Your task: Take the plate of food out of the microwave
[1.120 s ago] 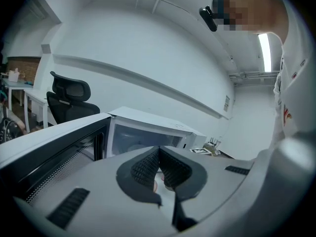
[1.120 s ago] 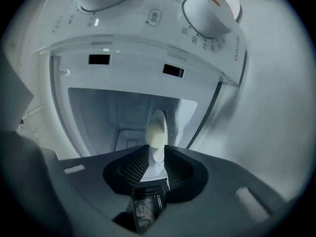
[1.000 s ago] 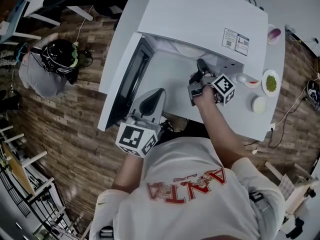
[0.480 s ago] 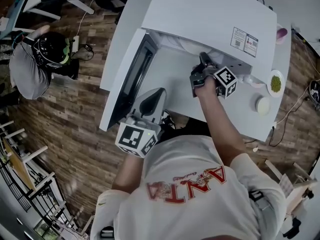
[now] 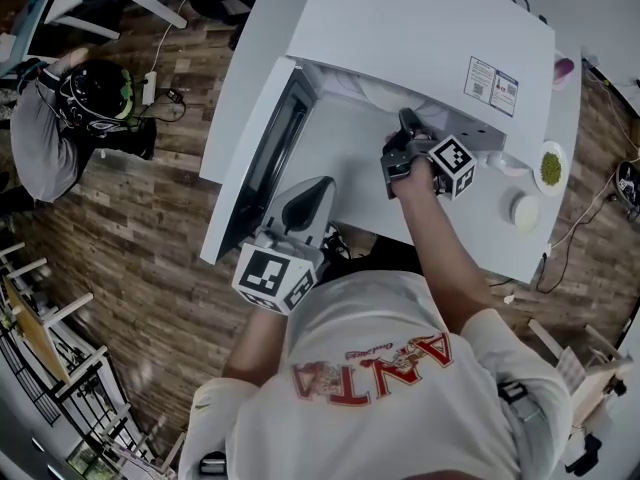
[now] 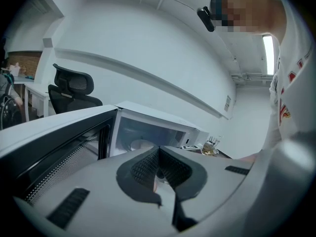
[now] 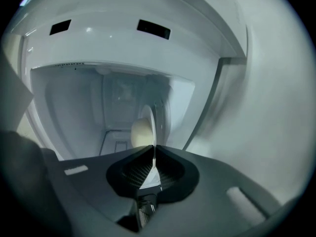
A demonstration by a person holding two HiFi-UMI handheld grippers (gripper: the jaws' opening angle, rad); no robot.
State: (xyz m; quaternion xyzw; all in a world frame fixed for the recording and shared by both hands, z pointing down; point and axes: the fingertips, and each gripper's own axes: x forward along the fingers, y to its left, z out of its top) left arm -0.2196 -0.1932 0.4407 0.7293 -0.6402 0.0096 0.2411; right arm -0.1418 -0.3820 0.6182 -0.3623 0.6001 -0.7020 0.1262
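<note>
The white microwave (image 5: 420,28) stands with its door (image 5: 262,158) swung open to the left. My right gripper (image 5: 405,126) reaches into the cavity. In the right gripper view, a white plate (image 7: 156,125) shows edge-on, with a pale round bun (image 7: 141,132) on it. The right gripper's (image 7: 154,154) jaws are closing, and the plate's rim is pinched between the pads. My left gripper (image 5: 305,200) hangs in front of the door with its jaws together and nothing in them. The left gripper (image 6: 158,158) view looks past the door into the cavity.
On the table right of the microwave sit a small dish of green food (image 5: 550,166), a small white bowl (image 5: 523,211) and a pink cup (image 5: 563,66). A person in a dark helmet (image 5: 92,96) crouches on the wooden floor at far left.
My right gripper has edged a little deeper into the microwave's mouth. The left gripper has stayed where it was. The person on the floor has shifted.
</note>
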